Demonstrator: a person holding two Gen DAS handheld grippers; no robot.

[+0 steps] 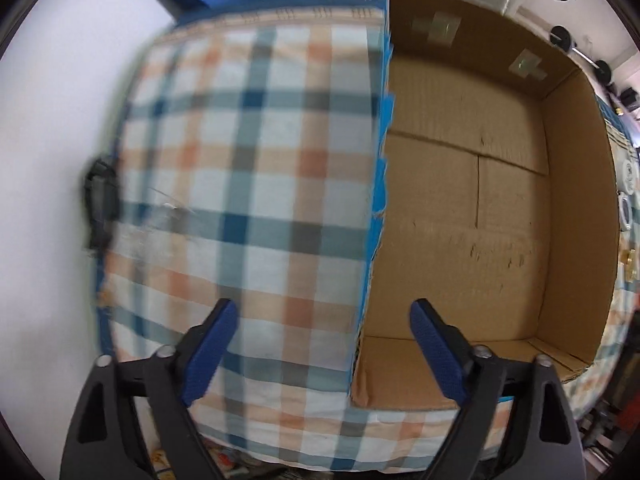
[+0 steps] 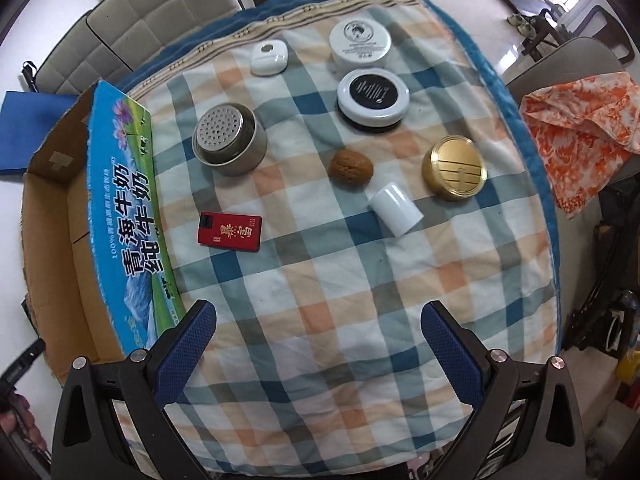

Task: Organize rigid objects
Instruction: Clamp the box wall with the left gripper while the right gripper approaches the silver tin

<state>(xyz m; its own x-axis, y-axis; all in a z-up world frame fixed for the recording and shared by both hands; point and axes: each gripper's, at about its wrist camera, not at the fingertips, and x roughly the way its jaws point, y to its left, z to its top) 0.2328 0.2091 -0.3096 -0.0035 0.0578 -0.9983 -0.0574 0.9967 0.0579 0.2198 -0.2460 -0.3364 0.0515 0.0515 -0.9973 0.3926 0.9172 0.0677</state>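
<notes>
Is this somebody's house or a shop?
Probably a room in someone's home. A checked cloth covers the table, grey padded chairs stand behind it, and small household things like a walnut and a gold tin wait beside a cardboard box.

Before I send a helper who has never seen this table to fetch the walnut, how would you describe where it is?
Start at the checked cloth beside the open cardboard box. Near the middle of the cloth, between the perforated metal cup and the round gold tin, lies the walnut, just above the white cylinder. It is the only brown, wrinkled, egg-shaped thing there; its neighbours are all smooth.
</notes>
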